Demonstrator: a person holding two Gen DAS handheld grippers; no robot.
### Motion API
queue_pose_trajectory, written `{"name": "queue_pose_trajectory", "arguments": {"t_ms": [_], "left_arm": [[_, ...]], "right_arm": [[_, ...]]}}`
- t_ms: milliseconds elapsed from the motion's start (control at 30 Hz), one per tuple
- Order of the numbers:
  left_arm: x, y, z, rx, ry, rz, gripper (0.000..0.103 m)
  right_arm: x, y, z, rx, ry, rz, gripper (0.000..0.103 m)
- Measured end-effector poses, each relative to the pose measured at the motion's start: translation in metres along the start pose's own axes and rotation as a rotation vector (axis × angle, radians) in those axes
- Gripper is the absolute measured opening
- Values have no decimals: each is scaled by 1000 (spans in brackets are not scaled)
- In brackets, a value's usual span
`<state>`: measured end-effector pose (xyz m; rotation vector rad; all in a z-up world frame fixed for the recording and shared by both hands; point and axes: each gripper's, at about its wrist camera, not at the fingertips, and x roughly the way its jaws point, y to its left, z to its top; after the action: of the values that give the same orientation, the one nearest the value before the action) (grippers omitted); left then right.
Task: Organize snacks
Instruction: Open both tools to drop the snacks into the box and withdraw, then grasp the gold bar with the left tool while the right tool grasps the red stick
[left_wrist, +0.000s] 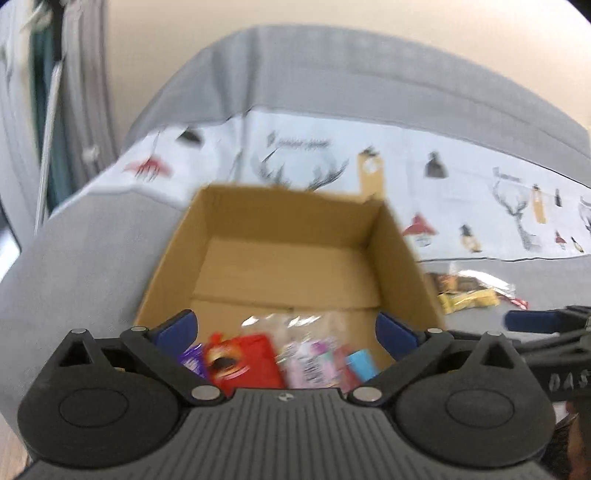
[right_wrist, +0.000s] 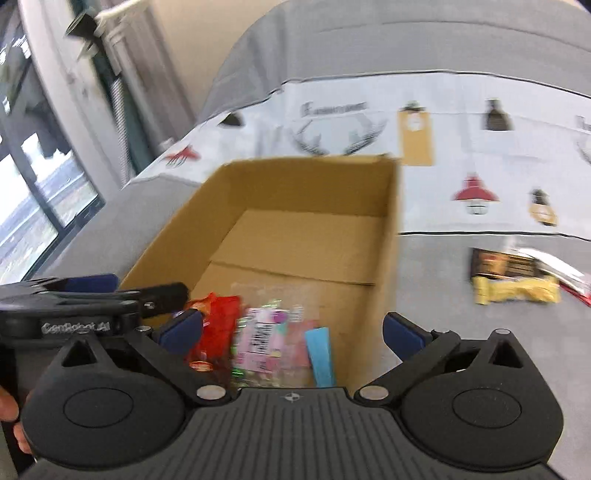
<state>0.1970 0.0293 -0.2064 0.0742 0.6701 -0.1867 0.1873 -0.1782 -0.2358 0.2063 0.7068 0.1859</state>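
Observation:
An open cardboard box (left_wrist: 402, 258) (right_wrist: 388, 236) stands on a grey sofa seat. In its near end lie a red snack pack (left_wrist: 243, 362) (right_wrist: 221, 321), a pink pack (left_wrist: 314, 362) (right_wrist: 262, 336) and a light blue pack (left_wrist: 364, 363) (right_wrist: 321, 354). My left gripper (left_wrist: 286, 328) is open and empty above the box's near edge. My right gripper (right_wrist: 291, 328) is open and empty above the same end. Yellow and dark snack packs (left_wrist: 469, 291) (right_wrist: 513, 277) lie on the seat right of the box.
A white printed cloth (left_wrist: 443, 177) (right_wrist: 461, 147) covers the sofa back behind the box. The right gripper's fingers (left_wrist: 535, 319) reach in at the left wrist view's right edge. The left gripper (right_wrist: 92, 291) shows at the right wrist view's left. A window (right_wrist: 37, 184) is at far left.

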Motion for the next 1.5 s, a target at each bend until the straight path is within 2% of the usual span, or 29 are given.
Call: {"name": "queue_pose_trajectory", "arguments": {"t_ms": [33,133,200,333,400,467,567,667,733,833,900,933,1033,1100,1167,1200,1233,1267,1300,1333,1367,1400,1500], "left_arm": [[-3,-11,1,1,-11,-19,103],[-7,-45,6,-2,-30,-99,103],[-6,-72,7,31,-46,-133,103],[8,-127,7,136,-64,-185,103],[18,-151,6,186,-86,-207,103],[38,-177,8,215,-67,-236,103],[75,-210,10,231,-54,-295,103],[115,-247,5,349,-44,-322,103],[146,-265,-3,438,-24,-313,103],[191,-274,-11,477,36,-291,102],[217,-275,-14,489,72,-287,102],[229,-276,-15,503,85,-287,101],[257,-281,-18,538,121,-289,90],[272,-285,-22,559,161,-292,63],[276,-286,-24,556,178,-285,62],[277,-285,-22,535,199,-290,57],[278,-282,-19,509,228,-309,52],[280,-279,-17,475,264,-337,38],[281,-273,-15,430,295,-365,33],[281,-268,-12,388,319,-367,32],[281,-264,-12,361,334,-359,32],[279,-260,-12,337,346,-351,32],[269,-251,-16,286,379,-332,32]], "right_arm": [[-9,-8,-1,11,-13,-31,103],[-37,-43,-8,37,-73,-32,103],[-51,-68,-12,39,-102,-50,103],[-73,-119,-23,-15,-229,-190,103],[-75,-145,-26,-43,-230,-227,103],[-68,-170,-29,-62,-180,-271,103],[-57,-211,-33,-29,-169,-236,103],[-42,-247,-36,18,-159,-185,102],[-28,-267,-36,18,-155,-172,102],[-5,-294,-36,-6,-141,-167,102],[9,-309,-30,12,-104,-122,96],[17,-315,-24,5,-93,-95,89],[44,-319,-11,-114,-64,-77,85],[60,-324,-5,-159,-48,-81,76],[78,-331,-1,-167,-11,-90,73],[87,-334,-1,-177,19,-88,72],[97,-337,-3,-194,58,-91,65],[105,-339,-6,-205,95,-95,54],[106,-340,-9,-225,81,-92,54],[105,-340,-9,-219,85,-91,48],[103,-341,-8,-204,84,-100,29],[101,-341,-8,-199,87,-108,18],[92,-336,-16,-171,104,-121,14]]}}
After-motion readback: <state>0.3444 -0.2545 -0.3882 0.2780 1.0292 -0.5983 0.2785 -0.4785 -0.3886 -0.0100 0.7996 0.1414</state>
